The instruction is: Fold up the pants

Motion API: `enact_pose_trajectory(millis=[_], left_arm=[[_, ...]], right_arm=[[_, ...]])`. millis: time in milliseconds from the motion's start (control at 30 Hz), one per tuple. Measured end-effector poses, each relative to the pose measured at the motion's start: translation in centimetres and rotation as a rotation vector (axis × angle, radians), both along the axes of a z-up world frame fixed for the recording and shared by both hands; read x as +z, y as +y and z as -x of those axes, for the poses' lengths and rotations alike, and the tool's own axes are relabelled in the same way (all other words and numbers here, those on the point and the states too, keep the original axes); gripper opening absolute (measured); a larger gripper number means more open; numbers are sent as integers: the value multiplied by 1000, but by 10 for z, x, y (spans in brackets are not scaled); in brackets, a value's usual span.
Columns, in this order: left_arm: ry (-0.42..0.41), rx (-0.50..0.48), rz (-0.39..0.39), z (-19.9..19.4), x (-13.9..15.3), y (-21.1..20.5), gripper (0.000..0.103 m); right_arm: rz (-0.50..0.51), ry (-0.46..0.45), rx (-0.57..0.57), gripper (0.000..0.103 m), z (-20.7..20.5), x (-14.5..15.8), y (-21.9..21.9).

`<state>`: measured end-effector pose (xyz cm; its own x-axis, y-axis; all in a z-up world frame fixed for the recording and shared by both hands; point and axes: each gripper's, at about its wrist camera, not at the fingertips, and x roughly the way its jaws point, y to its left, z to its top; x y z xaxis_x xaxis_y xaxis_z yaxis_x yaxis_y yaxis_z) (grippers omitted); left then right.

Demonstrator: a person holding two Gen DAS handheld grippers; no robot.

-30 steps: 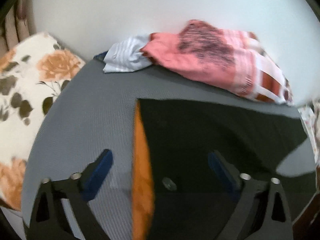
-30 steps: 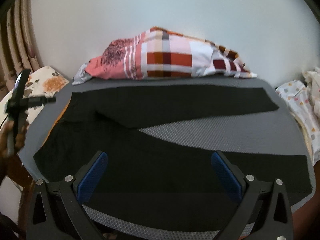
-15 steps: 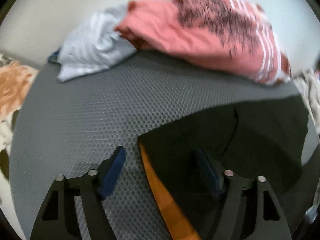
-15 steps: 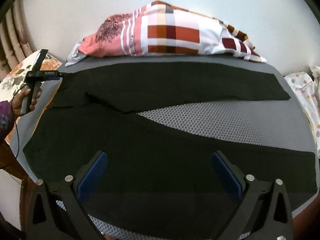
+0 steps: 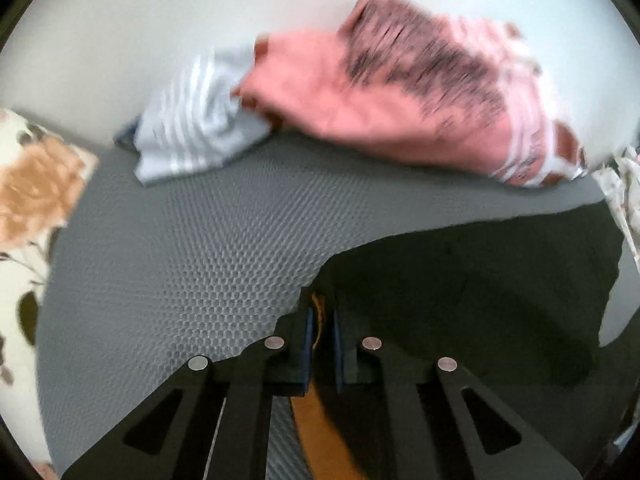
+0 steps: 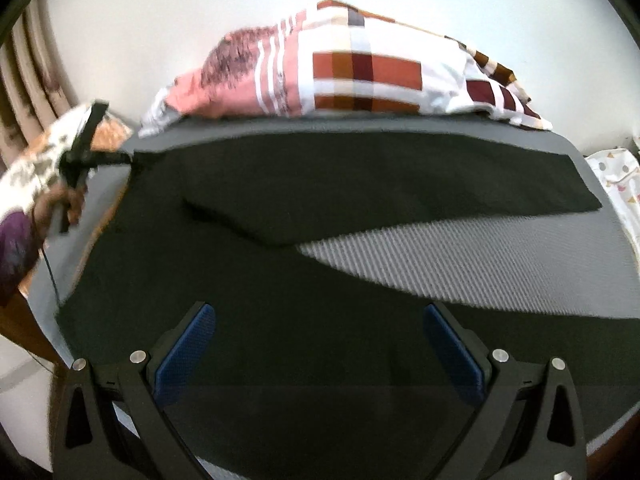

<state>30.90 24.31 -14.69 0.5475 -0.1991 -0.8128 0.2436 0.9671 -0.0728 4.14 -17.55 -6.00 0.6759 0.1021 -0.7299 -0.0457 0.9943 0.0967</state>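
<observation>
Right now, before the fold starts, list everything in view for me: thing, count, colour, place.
Pants: one, black with orange waist lining, spread flat on the mat, legs apart.
Mat: one, grey, textured, under the pants.
Pillow: one, pink and plaid, at the mat's far edge.
Striped cloth: one, pale blue and white, left of the pillow.
Floral fabric: one, cream and orange, off the mat's left.
Spotted cloth: one, white, off the mat's right.
Left gripper: closed on the pants' waist corner.
Right gripper: open above the near leg.
</observation>
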Motion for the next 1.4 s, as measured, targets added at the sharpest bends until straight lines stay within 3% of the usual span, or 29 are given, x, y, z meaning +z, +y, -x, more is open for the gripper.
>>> enact_pose_trajectory(millis=[100,167,233,333,467,567,667,733,767,800,833,867,1033,1167,1267,1400], left_arm=[[-123,-17,6,44,33,-13,8],[-186,-34,0,63,54,-21,8],[-248,-65,31,94,75,-26,8],[-333,-103,76,149,102,-29,8],[-340,-102,148,205,114,-30,9],[-319,-81,182,238,109,-29,9],[-271,-59,238,260,100,-29,9],[-235,-44,257,270,93,-30,10],[-214,-33,266,272,89,-30,10],[-203,-20,264,274,85,-29,10],[-194,-6,266,276,82,-28,10],[-178,8,283,275,79,-24,10],[-142,70,275,279,68,-8,10],[-86,92,230,287,53,3,11],[-49,85,168,296,39,1,11],[3,93,137,305,18,0,11]], right_arm=[[-139,-19,43,103,-23,17,-10],[-353,-5,88,103,-51,24,-26],[-499,19,87,103,-76,24,-42],[-768,117,57,103,-130,10,-69],[-971,225,-30,103,-192,-19,-98],[-1029,290,-92,103,-221,-39,-105],[-1046,298,-143,102,-237,-58,-112],[-1016,321,-149,96,-248,-65,-113],[-999,323,-177,80,-251,-67,-114],[-975,317,-204,51,-250,-67,-116],[-941,315,-222,34,-247,-65,-117],[-891,303,-234,8,-240,-62,-116],[-716,141,-204,8,-165,-27,-105],[-643,63,-165,7,-72,-6,-98],[-638,79,-165,6,-24,-11,-95],[-626,183,-176,6,24,-54,-93]])
